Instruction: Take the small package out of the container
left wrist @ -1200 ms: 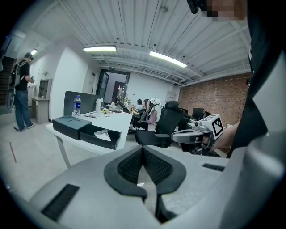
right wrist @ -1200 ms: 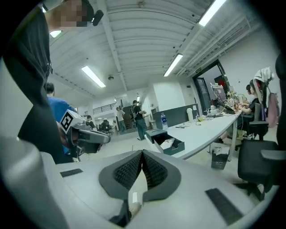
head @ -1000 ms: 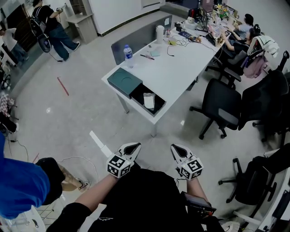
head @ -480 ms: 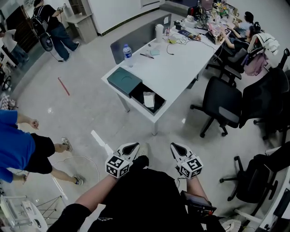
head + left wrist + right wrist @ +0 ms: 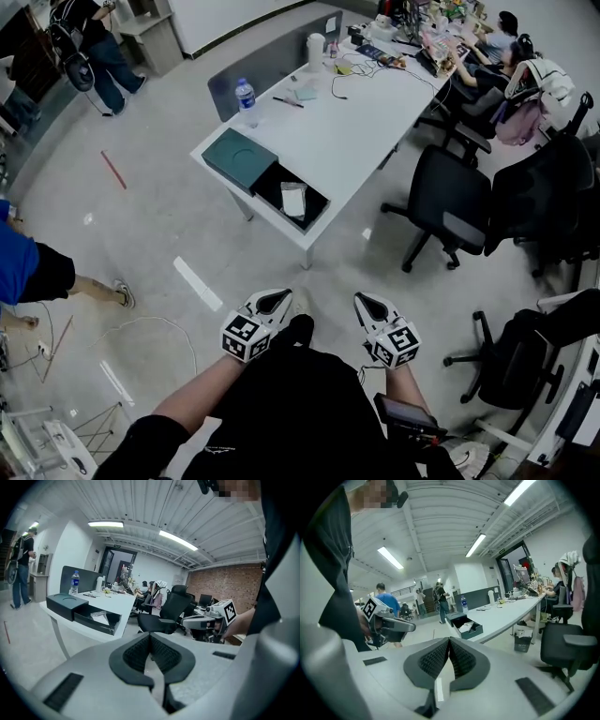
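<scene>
Judging by the gap, only the approach is in hand. The left gripper point(image 5: 273, 302) and right gripper point(image 5: 371, 307) sit side by side close to the body, angled slightly down, jaws together on nothing. Well ahead, on the white table's point(image 5: 349, 131) near corner, the open black container point(image 5: 270, 186) holds the small white package point(image 5: 293, 200). Next: close in, then open one gripper.

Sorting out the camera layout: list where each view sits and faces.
Head view: on the person's head, looking steeply down at the white table; shows forearms, left tongs, right tongs.
Left gripper view: on the left tongs, facing the table; shows its shut jaws, the right tongs.
Right gripper view: on the right tongs, facing the table; shows its shut jaws, the left tongs.
Shared: all see the container holding the small package.
</scene>
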The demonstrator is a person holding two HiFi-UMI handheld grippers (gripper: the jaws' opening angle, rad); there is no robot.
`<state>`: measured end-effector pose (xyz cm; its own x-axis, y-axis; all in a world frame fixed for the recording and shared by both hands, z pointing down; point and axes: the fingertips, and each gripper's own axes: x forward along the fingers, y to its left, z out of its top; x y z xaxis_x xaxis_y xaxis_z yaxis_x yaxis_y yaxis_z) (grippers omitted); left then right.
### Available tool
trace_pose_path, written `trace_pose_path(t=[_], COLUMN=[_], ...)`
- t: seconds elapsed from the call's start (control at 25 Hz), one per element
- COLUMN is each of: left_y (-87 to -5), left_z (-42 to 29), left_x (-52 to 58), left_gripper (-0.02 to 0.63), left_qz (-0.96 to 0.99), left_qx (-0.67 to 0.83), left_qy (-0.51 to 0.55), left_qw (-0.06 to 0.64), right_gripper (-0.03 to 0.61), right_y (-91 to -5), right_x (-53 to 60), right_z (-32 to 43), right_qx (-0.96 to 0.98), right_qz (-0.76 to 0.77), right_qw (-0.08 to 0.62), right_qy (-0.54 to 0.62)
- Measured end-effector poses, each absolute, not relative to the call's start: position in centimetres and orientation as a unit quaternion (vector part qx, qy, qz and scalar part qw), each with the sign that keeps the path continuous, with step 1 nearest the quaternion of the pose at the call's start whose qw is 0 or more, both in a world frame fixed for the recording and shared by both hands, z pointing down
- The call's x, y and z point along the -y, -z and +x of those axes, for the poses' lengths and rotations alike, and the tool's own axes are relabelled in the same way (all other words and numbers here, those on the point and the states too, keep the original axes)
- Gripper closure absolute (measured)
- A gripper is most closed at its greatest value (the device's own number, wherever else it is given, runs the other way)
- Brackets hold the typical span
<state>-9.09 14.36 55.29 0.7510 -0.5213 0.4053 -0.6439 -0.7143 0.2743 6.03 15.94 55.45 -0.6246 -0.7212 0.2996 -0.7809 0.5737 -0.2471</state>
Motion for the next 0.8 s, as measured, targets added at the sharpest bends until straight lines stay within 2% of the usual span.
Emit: trace_pose_path(t=[0.8], left_y=[-55.1], left_z=[-4.9], left_x=[0.5], left_gripper=[0.604], left_qz=[0.924], left_qx=[0.294], left_qy=[-0.146], left_qw=[0.197], right_gripper=[0.552], right_y=[-54.9], right_x=[-2.9], right_z=[8.6], right_qx=[0.877], right_qz=[0.438], right_qw=[0.091], right_qy=[-0.173])
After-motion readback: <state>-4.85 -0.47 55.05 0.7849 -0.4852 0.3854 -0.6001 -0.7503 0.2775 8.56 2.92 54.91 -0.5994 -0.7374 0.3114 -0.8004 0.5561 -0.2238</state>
